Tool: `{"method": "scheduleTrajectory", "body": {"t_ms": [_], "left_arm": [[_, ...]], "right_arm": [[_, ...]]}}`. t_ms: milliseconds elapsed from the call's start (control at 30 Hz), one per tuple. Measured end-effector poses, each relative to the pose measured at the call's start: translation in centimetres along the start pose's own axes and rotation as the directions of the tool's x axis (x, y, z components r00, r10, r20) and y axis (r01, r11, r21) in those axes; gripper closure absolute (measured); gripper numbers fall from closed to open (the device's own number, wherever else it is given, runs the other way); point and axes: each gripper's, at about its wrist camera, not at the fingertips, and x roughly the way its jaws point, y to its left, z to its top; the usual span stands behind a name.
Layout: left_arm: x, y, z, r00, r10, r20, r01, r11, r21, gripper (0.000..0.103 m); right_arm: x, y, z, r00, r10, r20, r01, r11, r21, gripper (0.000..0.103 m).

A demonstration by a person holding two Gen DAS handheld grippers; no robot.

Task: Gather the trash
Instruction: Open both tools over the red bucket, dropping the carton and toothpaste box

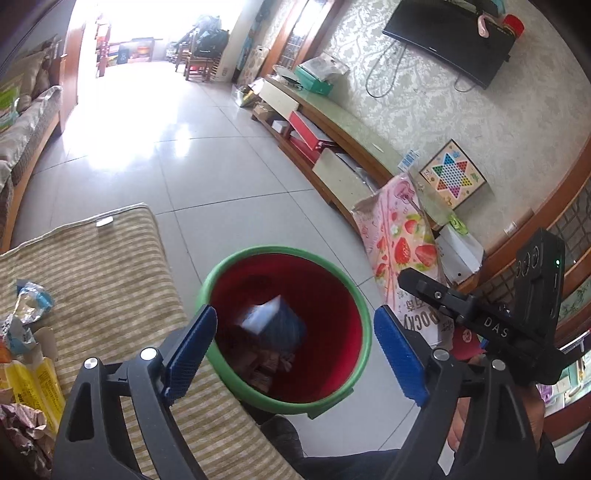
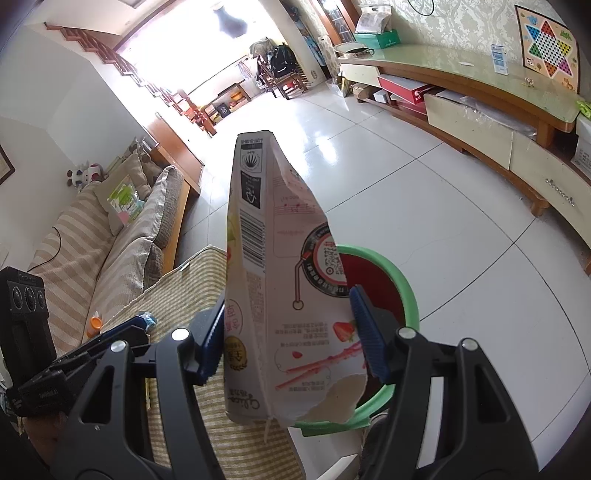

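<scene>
A striped mat (image 1: 110,266) covers the desk left of the left hand-held gripper (image 1: 295,343), whose fingers stand apart over the green-rimmed bin (image 1: 360,306), holding a blue box (image 1: 277,321). The right hand-held gripper (image 2: 288,336) clamps a pink carton (image 2: 280,280) above it.

Both views were bright with daylight from the far doorway (image 1: 122,33), which was blown out to white. Glare spread over the glossy floor (image 1: 177,144) in the left view and lay in a smaller patch on it in the right view. Inside the bin (image 1: 284,325) it was dim, and a blue-white box (image 1: 275,323) there was blurred. Straight lines bowed towards the edges, and the corners were black. The carton (image 2: 284,280) looked sharp.
</scene>
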Motion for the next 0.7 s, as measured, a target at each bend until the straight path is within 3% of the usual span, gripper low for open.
{"method": "scheduleTrajectory", "body": {"t_ms": [333,467,533,700], "left_arm": [[-3.7,3.3,0.1,0.994,0.074,0.077,-0.069,0.995,-0.072,0.019],[-4.8,4.2,0.0,0.993,0.085,0.084,-0.079,0.994,-0.078,0.017],[-5.4,4.6,-0.3,0.992,0.090,0.085,-0.084,0.994,-0.072,0.017],[-7.5,5.8,-1.1,0.989,0.106,0.102,-0.098,0.992,-0.076,0.016]], "right_arm": [[1.8,1.3,-0.5,0.999,0.006,-0.039,-0.007,1.000,-0.026,0.039],[2.2,2.3,-0.8,0.999,-0.018,-0.046,0.016,0.999,-0.052,0.024],[2.3,2.7,-0.9,0.999,-0.033,-0.043,0.030,0.997,-0.064,0.009],[1.7,4.2,-1.0,0.999,-0.030,-0.025,0.028,0.996,-0.086,0.005]]}}
